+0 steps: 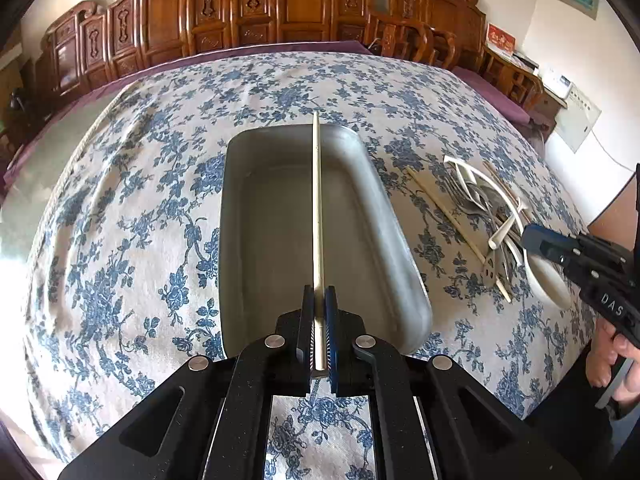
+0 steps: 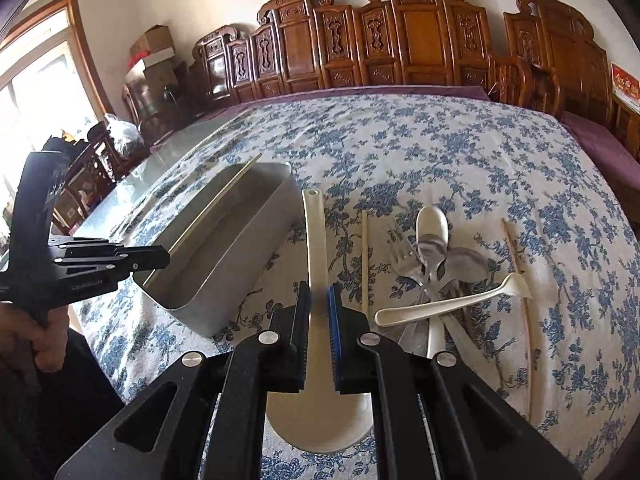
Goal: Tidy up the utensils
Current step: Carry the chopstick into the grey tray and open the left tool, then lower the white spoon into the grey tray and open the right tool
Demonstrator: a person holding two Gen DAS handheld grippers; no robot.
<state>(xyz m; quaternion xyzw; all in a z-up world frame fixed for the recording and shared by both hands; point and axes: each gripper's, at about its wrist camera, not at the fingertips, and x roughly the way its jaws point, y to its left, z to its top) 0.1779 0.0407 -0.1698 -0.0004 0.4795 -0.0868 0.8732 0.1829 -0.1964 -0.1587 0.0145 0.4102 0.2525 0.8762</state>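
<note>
My left gripper (image 1: 319,300) is shut on a pale chopstick (image 1: 317,208) and holds it lengthwise above the grey metal tray (image 1: 384,216). My right gripper (image 2: 319,300) is shut on the handle of a white rice paddle (image 2: 314,236) that lies on the cloth right of the tray (image 2: 224,264). A pile of utensils (image 2: 436,268) lies to the right: metal forks and spoons, white spoons, and loose chopsticks (image 2: 364,256). The pile also shows in the left wrist view (image 1: 488,208). The left gripper shows in the right wrist view (image 2: 156,258).
A blue-flowered cloth (image 1: 120,220) covers the table. Carved wooden chairs (image 2: 400,40) line the far edge. A glass-topped part of the table (image 2: 132,196) lies left of the cloth.
</note>
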